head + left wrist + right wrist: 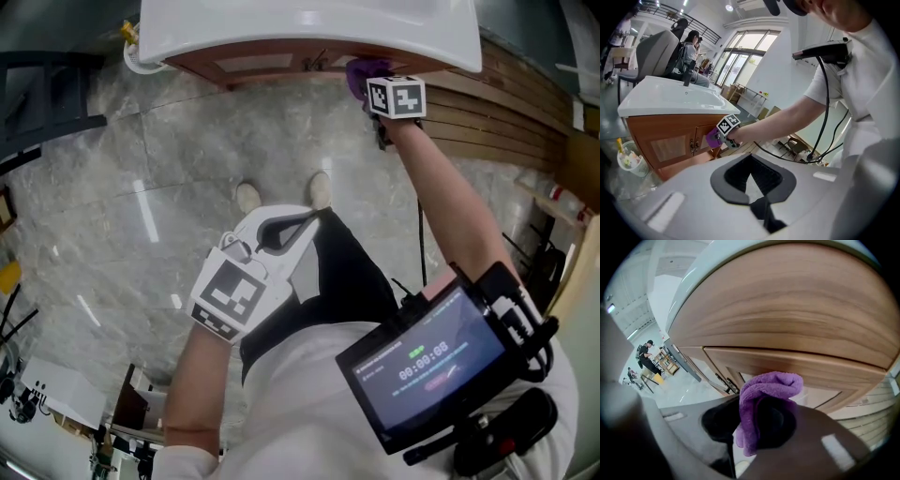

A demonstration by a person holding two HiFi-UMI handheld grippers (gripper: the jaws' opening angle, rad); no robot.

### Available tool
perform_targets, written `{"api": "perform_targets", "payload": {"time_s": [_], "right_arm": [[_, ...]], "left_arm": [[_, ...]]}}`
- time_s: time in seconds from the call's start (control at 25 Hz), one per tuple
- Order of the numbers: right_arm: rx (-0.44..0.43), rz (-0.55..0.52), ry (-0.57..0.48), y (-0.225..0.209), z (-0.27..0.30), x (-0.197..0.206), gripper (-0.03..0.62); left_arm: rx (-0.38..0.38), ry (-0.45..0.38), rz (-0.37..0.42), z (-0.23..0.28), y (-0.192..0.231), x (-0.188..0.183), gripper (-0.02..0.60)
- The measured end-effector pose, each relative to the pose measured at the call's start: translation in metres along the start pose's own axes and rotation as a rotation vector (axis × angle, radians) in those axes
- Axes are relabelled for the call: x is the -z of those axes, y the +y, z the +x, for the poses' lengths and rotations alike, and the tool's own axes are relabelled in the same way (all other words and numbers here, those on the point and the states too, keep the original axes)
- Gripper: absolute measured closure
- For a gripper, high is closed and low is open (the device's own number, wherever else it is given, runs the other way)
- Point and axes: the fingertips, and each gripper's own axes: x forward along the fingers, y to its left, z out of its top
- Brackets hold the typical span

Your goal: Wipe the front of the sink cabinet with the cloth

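The wooden sink cabinet [272, 62] stands under a white basin [309, 28]. My right gripper [375, 86] is stretched out to its front, shut on a bunched purple cloth [359, 73]. In the right gripper view the cloth [768, 390] presses on the cabinet door [801, 366], just below the top panel and to the right of the door handles [725, 381]. The left gripper view shows the cabinet [670, 138], the cloth [712, 138] and the right gripper [723, 131] from the side. My left gripper [305, 220] hangs back near my waist, shut and holding nothing.
A white bin [630, 161] with small items stands on the marble floor at the cabinet's left corner. A wooden slatted wall [506, 112] runs along the right. My shoes [281, 195] are in front of the cabinet. A screen [427, 361] hangs at my chest. People sit beyond the basin [689, 51].
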Motion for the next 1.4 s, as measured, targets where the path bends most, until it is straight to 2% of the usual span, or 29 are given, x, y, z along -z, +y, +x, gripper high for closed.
{"api": "perform_targets", "payload": {"time_s": [0.52, 1.04, 1.2, 1.4], "right_arm": [[-0.019, -0.04, 0.001, 0.096, 0.028, -0.019, 0.522], [-0.091, -0.096, -0.003, 0.205, 0.07, -0.042, 0.522], [-0.123, -0.115, -0.003, 0.249, 0.093, -0.048, 0.522], [-0.159, -0.133, -0.01, 0.283, 0.104, -0.058, 0.522]], "left_arm": [[-0.039, -0.026, -0.023, -0.077, 0.031, 0.036, 0.577], [-0.08, -0.019, -0.034, -0.135, 0.048, 0.076, 0.577], [-0.101, -0.038, -0.053, -0.155, 0.063, 0.091, 0.577], [-0.114, -0.05, -0.068, -0.165, 0.067, 0.097, 0.577]]}}
